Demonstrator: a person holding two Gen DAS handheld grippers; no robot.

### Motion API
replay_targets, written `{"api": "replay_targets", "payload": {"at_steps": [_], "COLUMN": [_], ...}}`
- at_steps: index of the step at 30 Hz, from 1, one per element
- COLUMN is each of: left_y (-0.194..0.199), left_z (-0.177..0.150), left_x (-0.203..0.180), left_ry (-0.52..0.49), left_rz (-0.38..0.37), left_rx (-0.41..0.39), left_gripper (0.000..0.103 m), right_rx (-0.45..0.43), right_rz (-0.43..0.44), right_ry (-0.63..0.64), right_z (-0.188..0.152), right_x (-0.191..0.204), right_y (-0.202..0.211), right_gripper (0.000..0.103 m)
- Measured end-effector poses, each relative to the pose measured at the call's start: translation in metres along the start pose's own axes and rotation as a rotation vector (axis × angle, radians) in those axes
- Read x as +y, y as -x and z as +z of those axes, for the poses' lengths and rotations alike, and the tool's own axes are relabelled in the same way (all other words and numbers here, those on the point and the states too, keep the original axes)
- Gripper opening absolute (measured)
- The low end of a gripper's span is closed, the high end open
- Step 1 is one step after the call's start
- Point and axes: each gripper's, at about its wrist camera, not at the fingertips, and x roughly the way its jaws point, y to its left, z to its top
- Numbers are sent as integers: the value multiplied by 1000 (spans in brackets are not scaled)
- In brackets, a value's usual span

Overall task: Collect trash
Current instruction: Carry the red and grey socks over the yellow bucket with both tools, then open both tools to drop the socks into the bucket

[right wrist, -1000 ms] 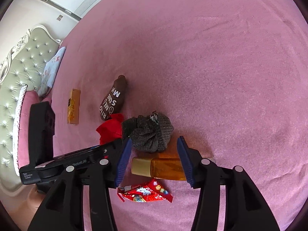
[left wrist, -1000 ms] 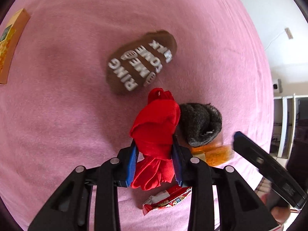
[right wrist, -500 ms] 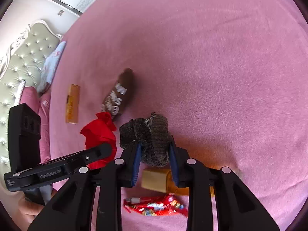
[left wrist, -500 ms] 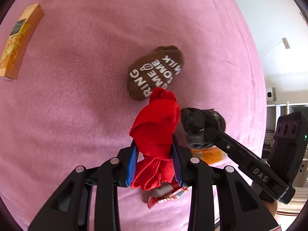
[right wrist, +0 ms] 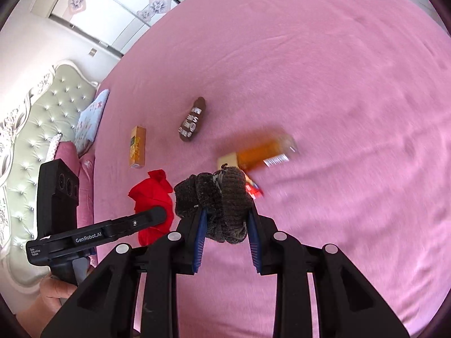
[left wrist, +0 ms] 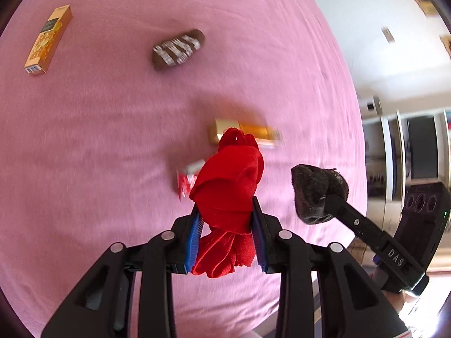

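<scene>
My left gripper is shut on a red sock and holds it above the pink bed. My right gripper is shut on a dark grey sock, also lifted; both gripper and grey sock show in the left wrist view, and the red sock shows in the right wrist view. On the bed lie an amber box with a cream end, a red snack wrapper partly hidden behind the socks, and a yellow carton.
A brown sock with white lettering lies further back on the bed. A tufted green headboard and pillows stand at the left of the right wrist view. White cabinets stand beyond the bed's right edge.
The right gripper closed on the grey sock and lifted it off the amber box. Both grippers rose away from the bed with their socks, so the items below look smaller.
</scene>
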Motion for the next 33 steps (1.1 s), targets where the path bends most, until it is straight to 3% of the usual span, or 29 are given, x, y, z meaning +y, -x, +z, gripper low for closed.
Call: {"api": "replay_targets", "payload": {"at_steps": [6,14,22,28,33], "left_y": [-8,-37,-105,-160,-215], "left_z": [-53,-128,-219,-291,-353], "left_x": [-51,-133,-229,-281,-309], "left_ry": [-100,-324,-557,-673,-738], "left_rz": [-9,-33,-43,-33,0], "left_rx": [60,186,362,484,598], "left_gripper": [33,33,33,33,33], "right_rx": [-86,-156,-228,-226,-198], "right_rz": [-52,-129,-220,-295,-301], "right_ry": [-119,-297,-497,-626,-743], "right_z": [-69,-163,-261,-340,-405], "right_x": [-39,-103,-178,-234,-278], "right_y": [62,133,198,229,232], "right_gripper": [27,27,27,27,27]}}
